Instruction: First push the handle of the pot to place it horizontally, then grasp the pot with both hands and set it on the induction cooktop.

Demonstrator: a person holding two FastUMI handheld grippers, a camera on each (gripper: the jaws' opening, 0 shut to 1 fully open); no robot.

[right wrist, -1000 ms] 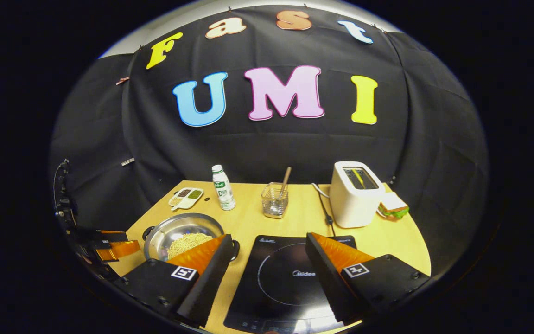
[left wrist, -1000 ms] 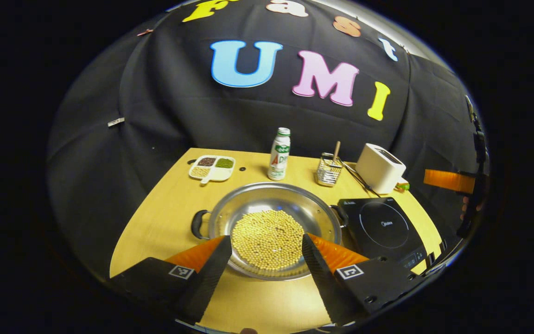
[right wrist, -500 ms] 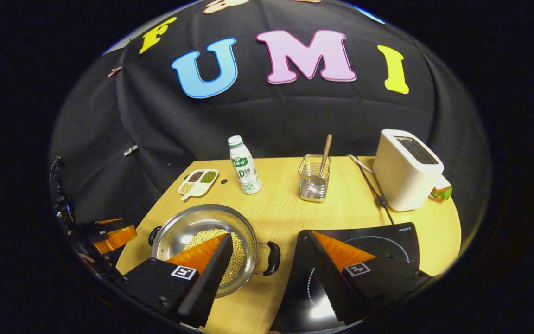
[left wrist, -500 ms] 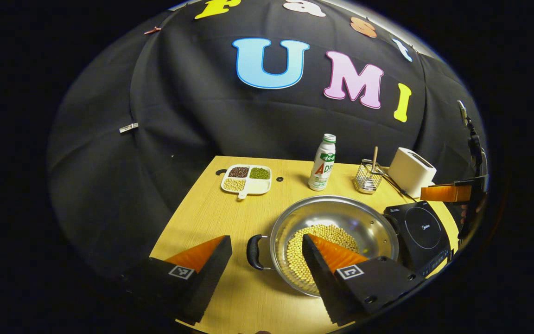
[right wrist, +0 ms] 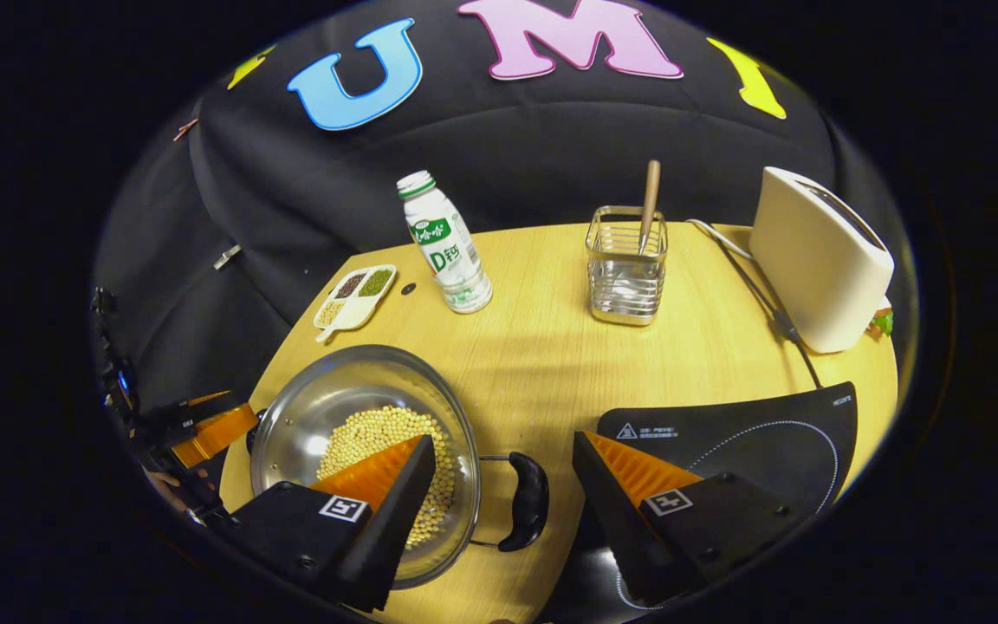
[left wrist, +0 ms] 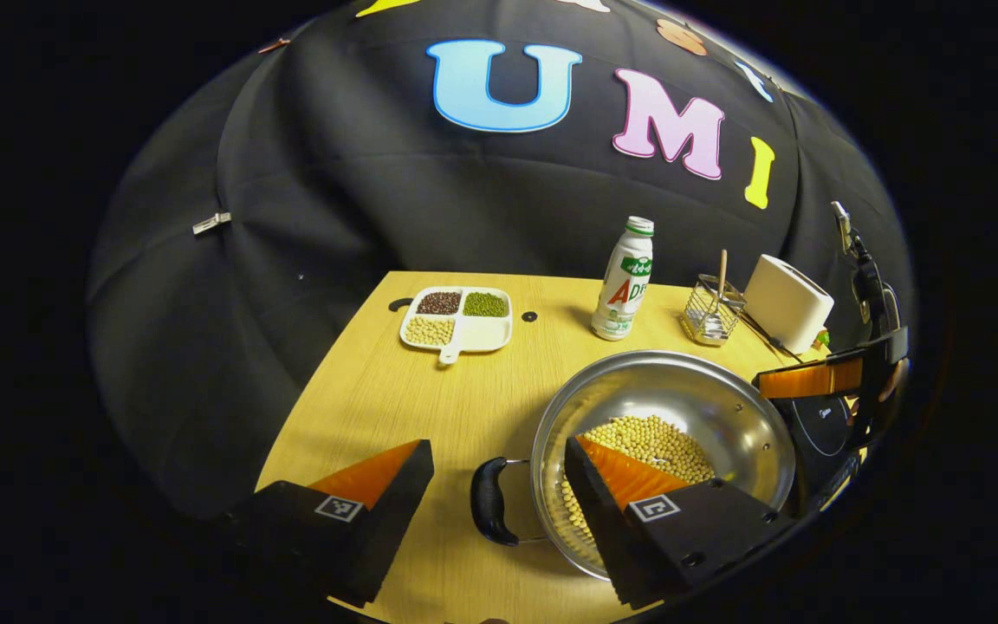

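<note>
Pot (left wrist: 681, 407), a wide shallow steel pan, is sitting on the wooden table (left wrist: 395, 390) just beside the induction cooktop (right wrist: 750, 433) and carrying a heap of soybeans (left wrist: 646, 438) in its bowl. Its two black loop handles are sticking out at opposite sides: the left handle (left wrist: 489, 501) is lying between the spread fingers of the left gripper (left wrist: 499, 472), and the right handle (right wrist: 527, 501) is lying between the spread fingers of the right gripper (right wrist: 499, 477). Both grippers are standing released, gripping nothing, each with one finger hanging over the beans. Judging by the thin polished steel, the pot is looking stiff and slick, moderately heavy with its load, and the loose beans are likely to roll if it is tipping; the plastic-looking handles are offering the surest hold, so both should be pinched and raised level together. Farther back a divided dish (left wrist: 457, 316) of grains, a drink bottle (right wrist: 445, 243), a wire caddy (right wrist: 627, 276) holding a wooden-handled utensil, and a white toaster (right wrist: 819, 260) are standing well apart from the lifting path.
</note>
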